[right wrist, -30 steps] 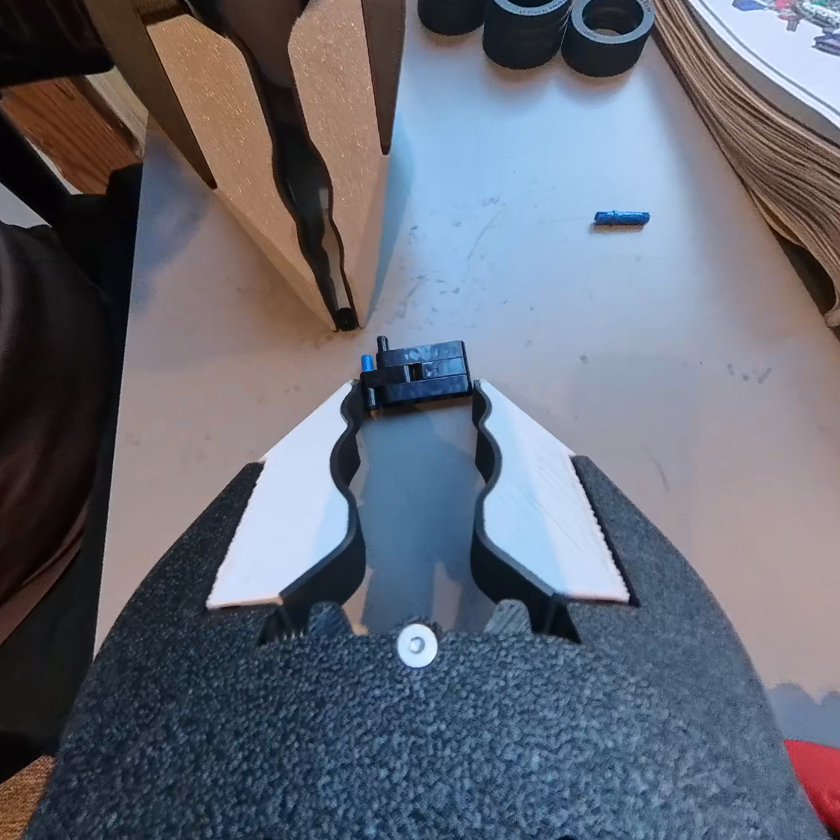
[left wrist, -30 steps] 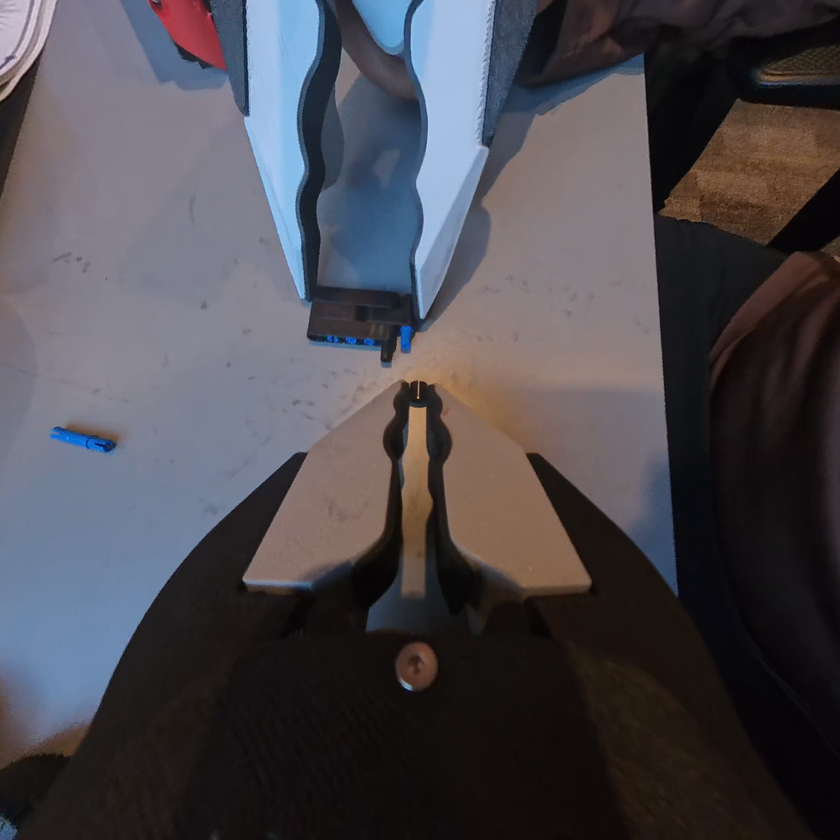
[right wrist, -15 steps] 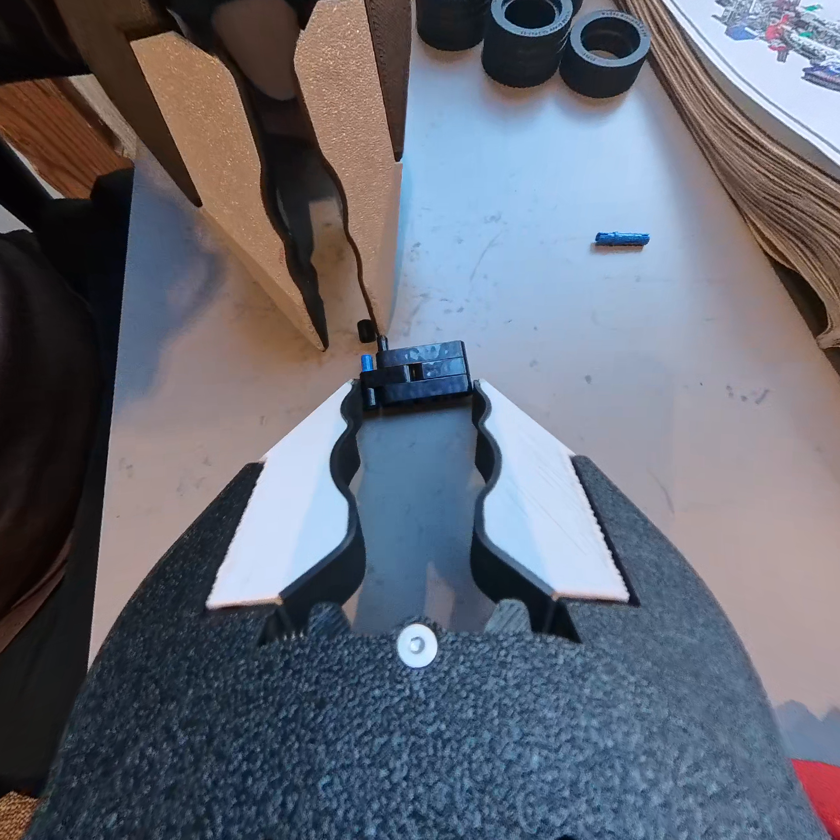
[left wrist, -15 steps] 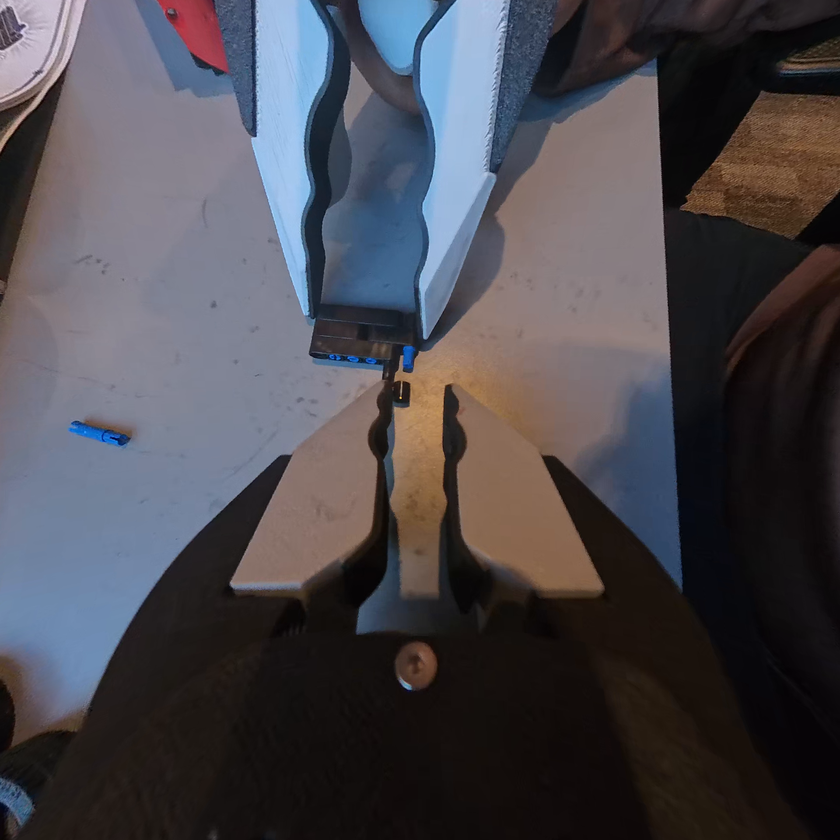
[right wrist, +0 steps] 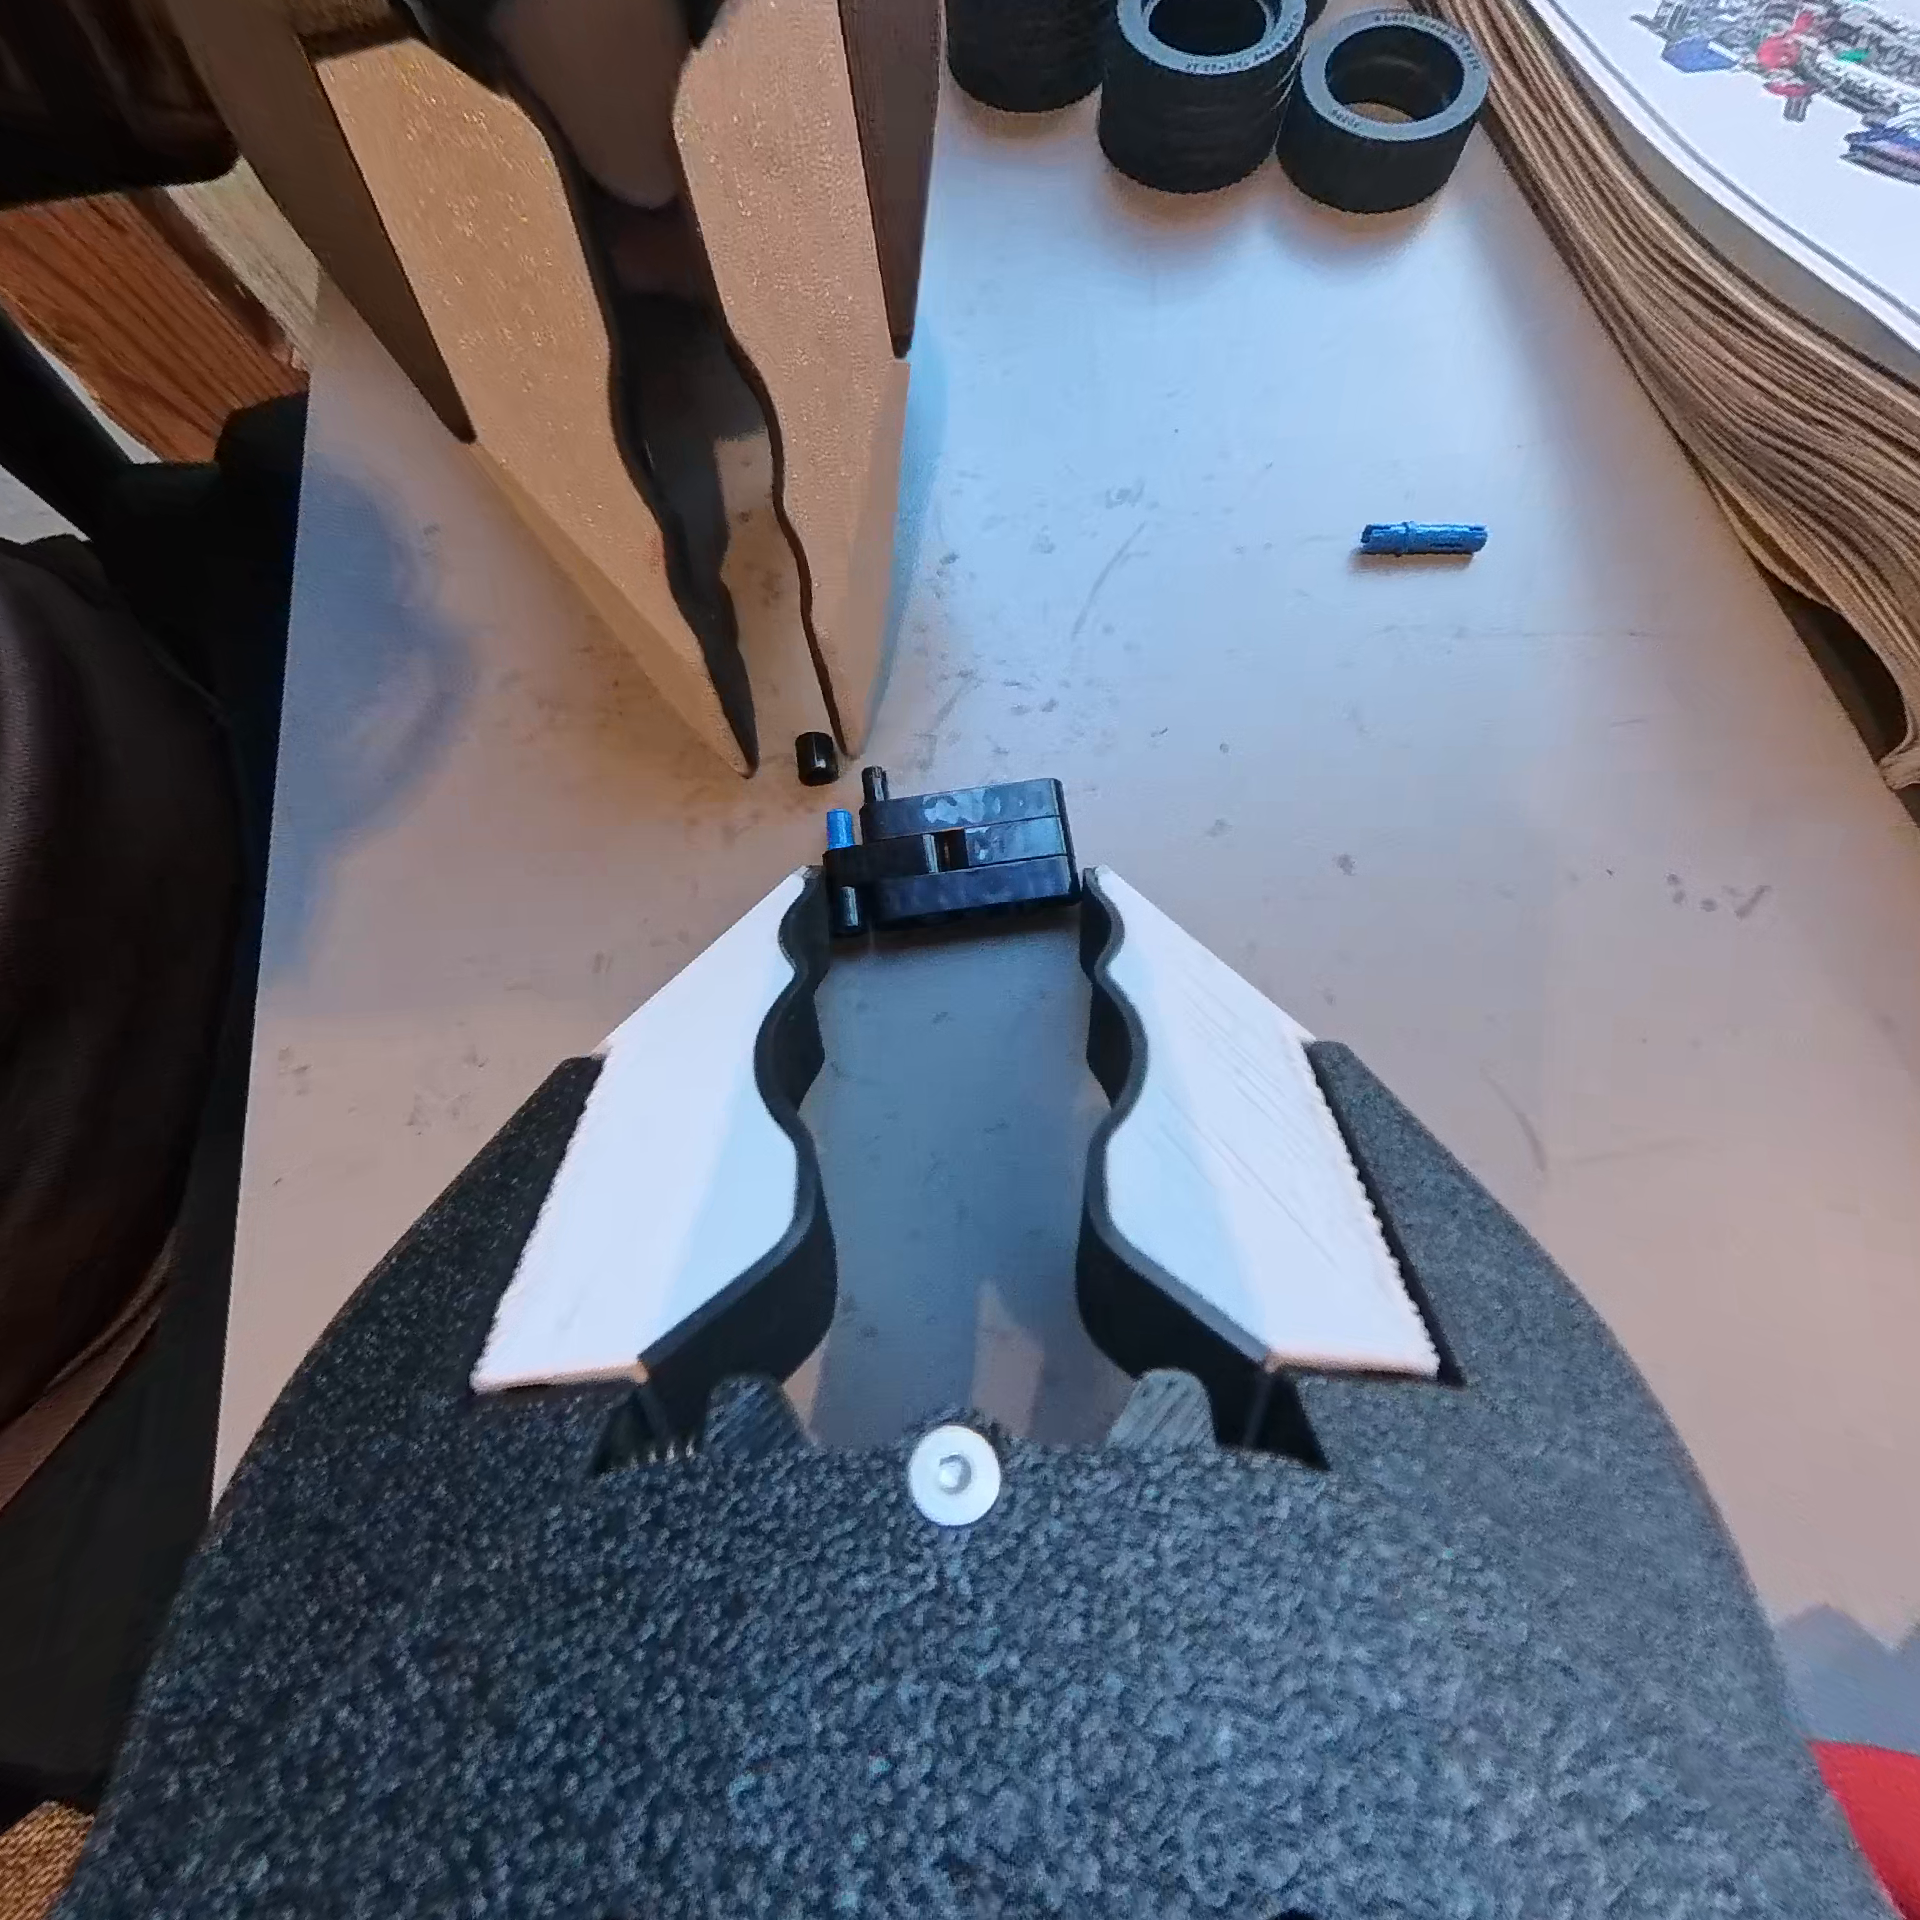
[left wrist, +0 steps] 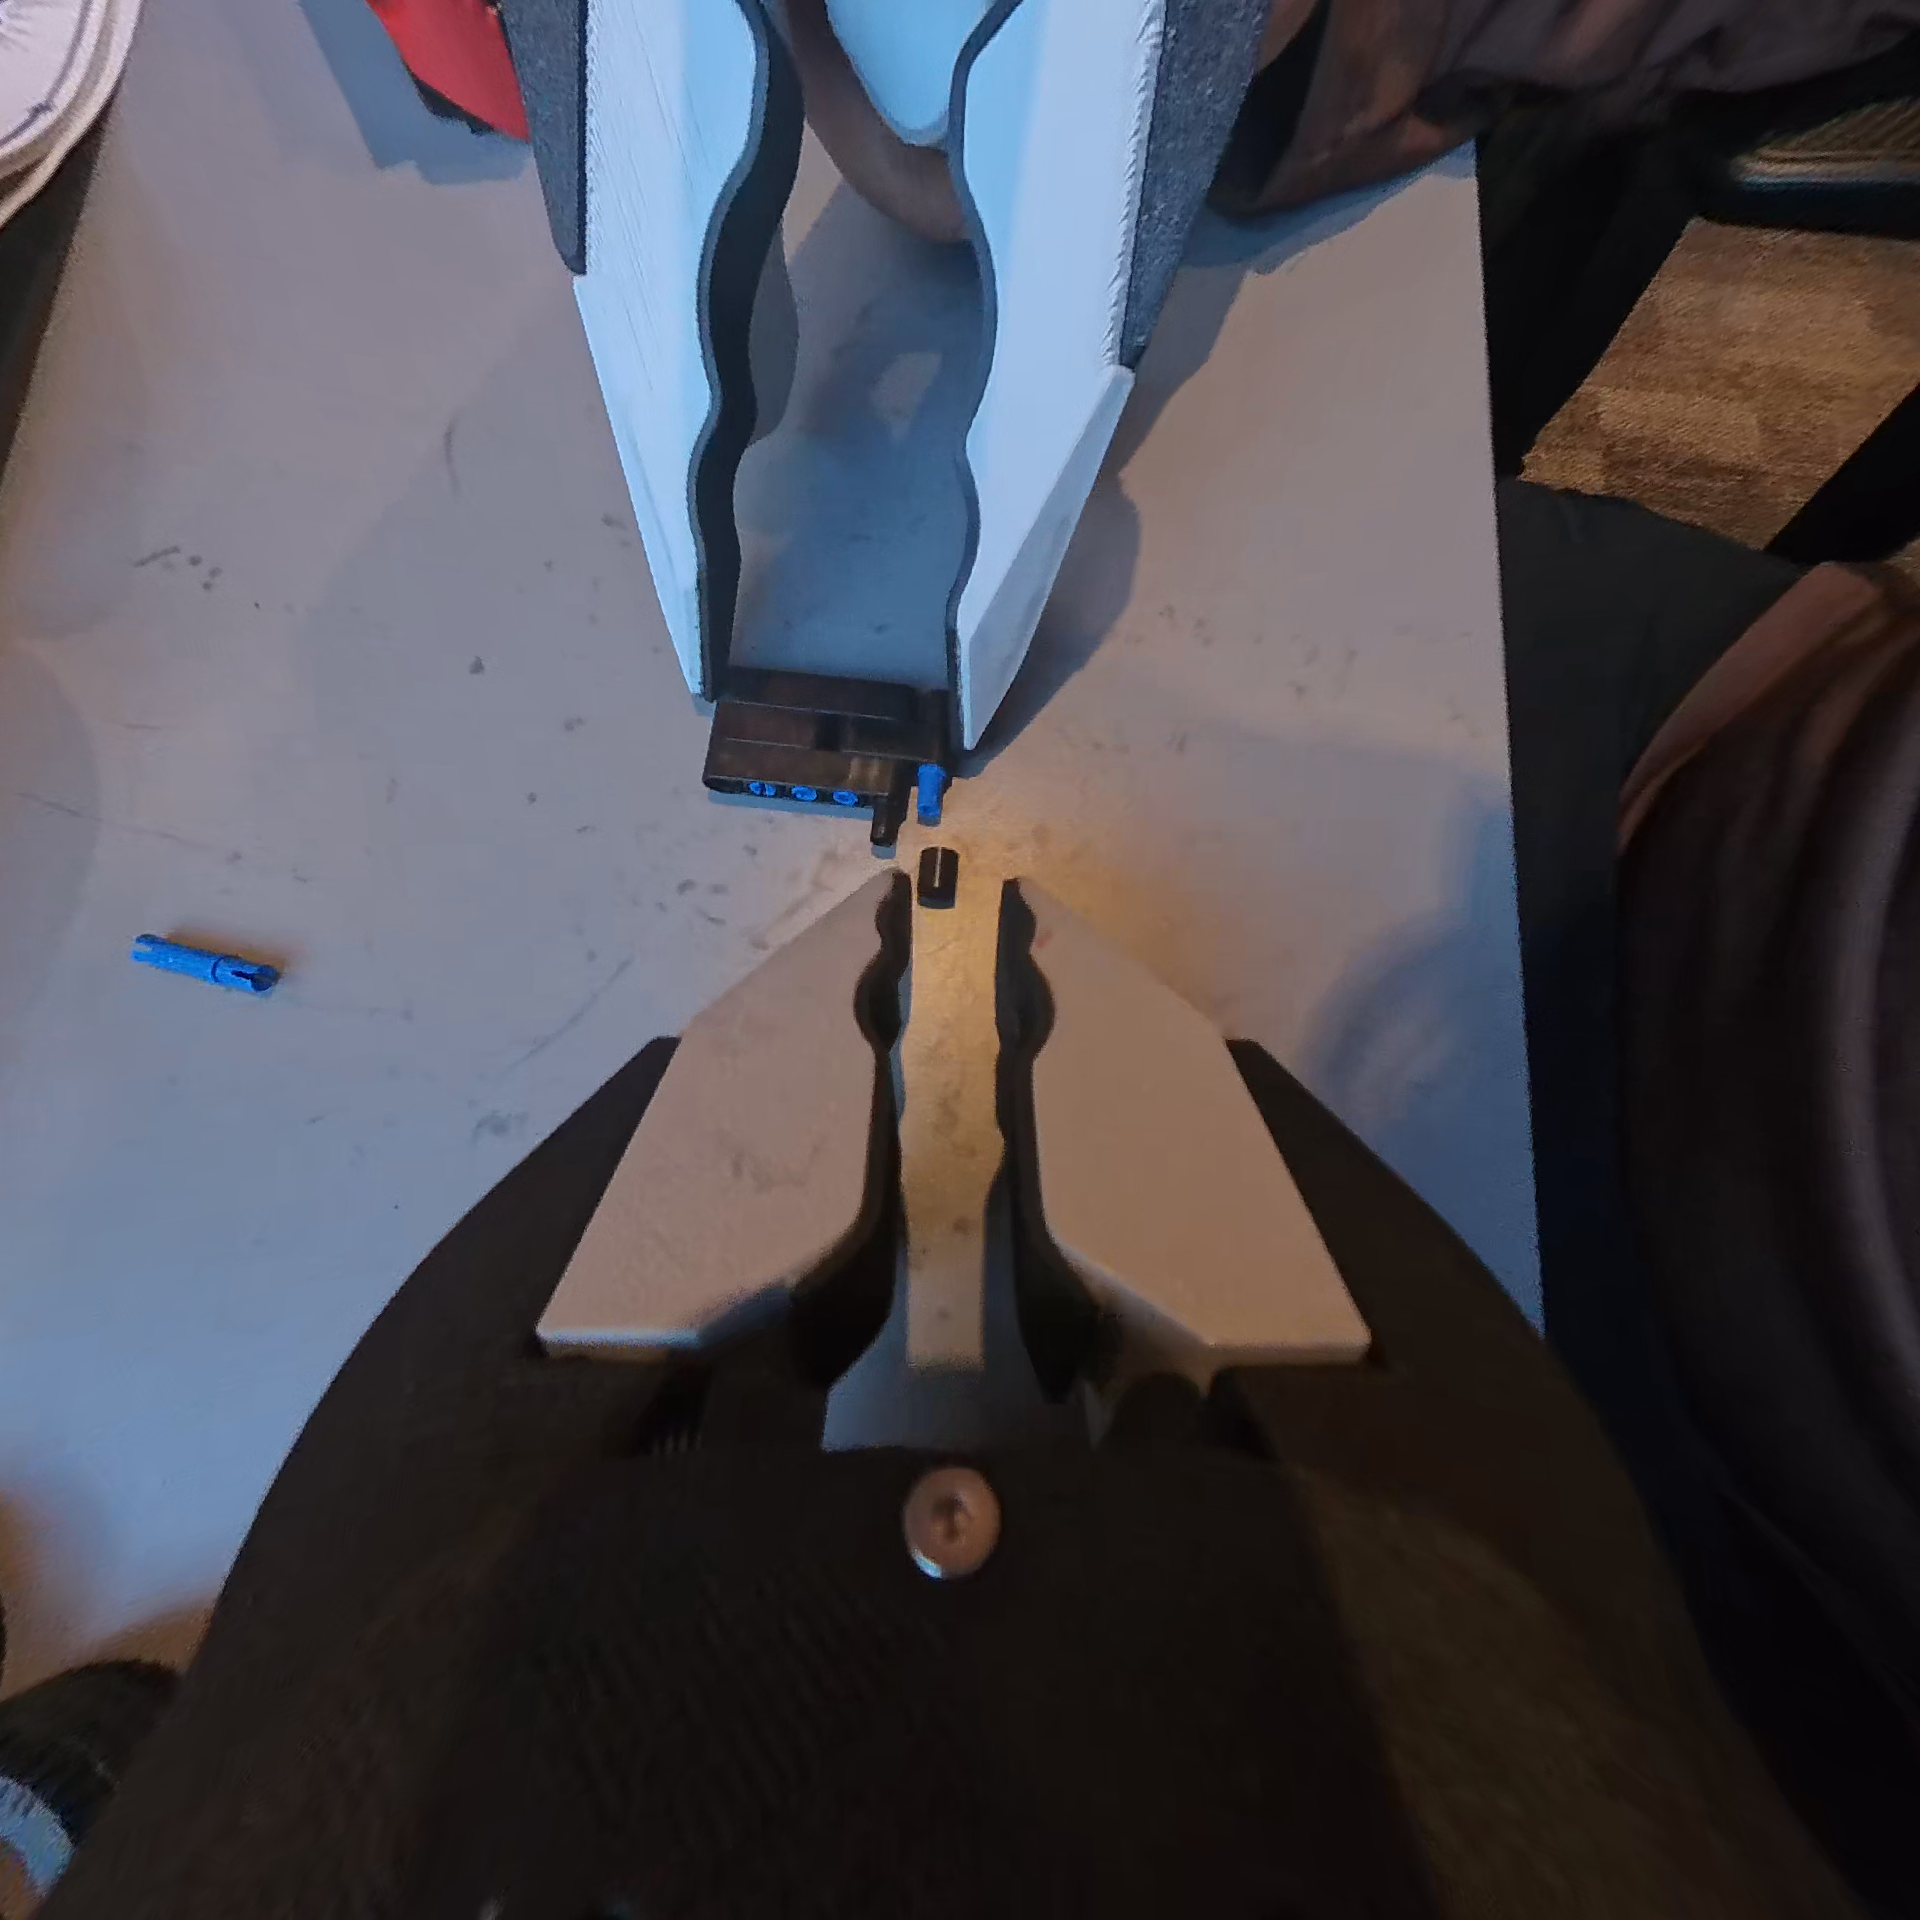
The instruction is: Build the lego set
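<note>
Black stacked lego beam assembly [right wrist: 961,852] clamped at right gripper [right wrist: 945,894] tips, low over grey table [right wrist: 1299,935]. Small black bushing [left wrist: 938,876] loose just ahead of narrowly parted, empty left gripper [left wrist: 951,894]. Blue pin [right wrist: 1421,540] and black rubber tyres [right wrist: 1288,94] well apart.

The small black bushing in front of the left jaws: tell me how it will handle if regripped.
The small black bushing is a short cylinder lying on its side on the table, so a nudge would probably roll it. It looks like smooth, stiff plastic and tiny against the left gripper, so it may slip or pop out unless pinched squarely.
</note>
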